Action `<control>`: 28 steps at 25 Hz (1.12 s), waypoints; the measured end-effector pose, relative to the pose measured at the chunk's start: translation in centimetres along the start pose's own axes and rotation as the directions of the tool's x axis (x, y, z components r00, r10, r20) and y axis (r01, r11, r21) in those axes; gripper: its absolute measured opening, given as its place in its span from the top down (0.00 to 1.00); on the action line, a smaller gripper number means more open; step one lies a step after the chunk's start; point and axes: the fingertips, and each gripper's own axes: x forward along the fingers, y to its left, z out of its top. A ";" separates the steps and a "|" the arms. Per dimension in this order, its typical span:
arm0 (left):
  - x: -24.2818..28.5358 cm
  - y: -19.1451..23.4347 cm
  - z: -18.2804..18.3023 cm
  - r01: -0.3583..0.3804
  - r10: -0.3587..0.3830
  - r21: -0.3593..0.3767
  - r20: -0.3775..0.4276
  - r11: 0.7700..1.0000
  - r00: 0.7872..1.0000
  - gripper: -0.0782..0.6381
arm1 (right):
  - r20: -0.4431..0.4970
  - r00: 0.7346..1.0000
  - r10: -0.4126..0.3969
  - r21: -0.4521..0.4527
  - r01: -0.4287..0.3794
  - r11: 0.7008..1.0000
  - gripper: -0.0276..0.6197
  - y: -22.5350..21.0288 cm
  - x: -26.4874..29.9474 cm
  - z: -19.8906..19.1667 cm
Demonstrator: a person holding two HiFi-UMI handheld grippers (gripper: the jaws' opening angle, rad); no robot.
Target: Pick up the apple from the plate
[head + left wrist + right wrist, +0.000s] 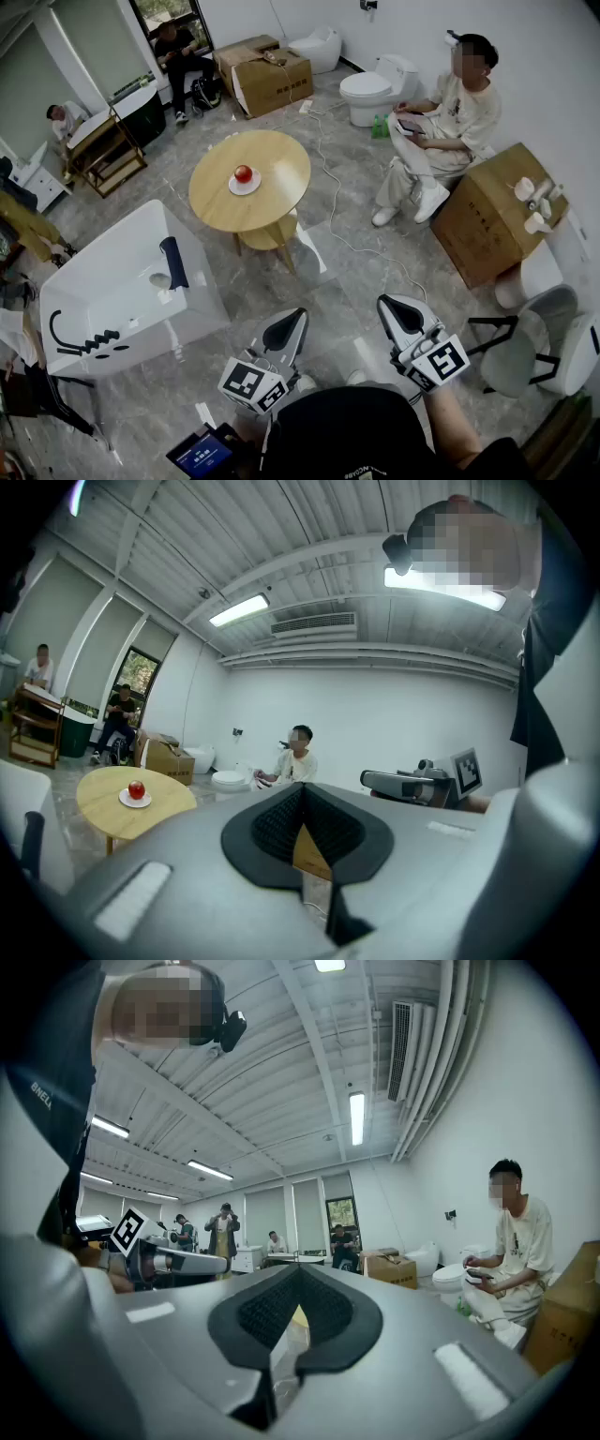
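Observation:
A red apple (pixel 244 173) sits on a small white plate (pixel 245 186) in the middle of a round wooden table (pixel 272 202), far ahead of both grippers. In the left gripper view the apple (pixel 137 789) and plate (pixel 135 802) show small at the left. My left gripper (pixel 292 321) and right gripper (pixel 395 307) are held side by side close to my body, over the grey floor. Both are shut with nothing between their jaws. The left gripper (pixel 302 794) points level towards the seated person. The right gripper (pixel 300 1276) points level across the room.
A white bathtub (pixel 122 291) stands left of me. A cardboard box (pixel 487 220) and a grey chair (pixel 544 342) are at the right. A seated person (pixel 450 122), two toilets (pixel 375 89) and a floor cable (pixel 328 178) lie beyond the table.

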 end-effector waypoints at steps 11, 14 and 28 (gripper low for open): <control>2.6 -2.3 -0.7 -0.063 0.063 -0.012 0.006 0.998 0.998 0.87 | 0.000 0.999 0.051 0.010 -0.051 0.999 0.95 -3.9 -2.4 -0.5; 2.6 -2.6 -1.2 -0.091 0.091 -0.009 0.009 0.996 0.996 0.87 | -0.027 0.997 0.072 0.014 -0.072 0.997 0.95 -5.0 -2.8 -1.6; 2.0 8.1 -1.0 -0.198 0.200 -0.075 0.024 0.977 0.979 0.87 | -0.096 0.985 0.141 0.039 -0.137 0.990 0.95 -5.7 8.4 -3.5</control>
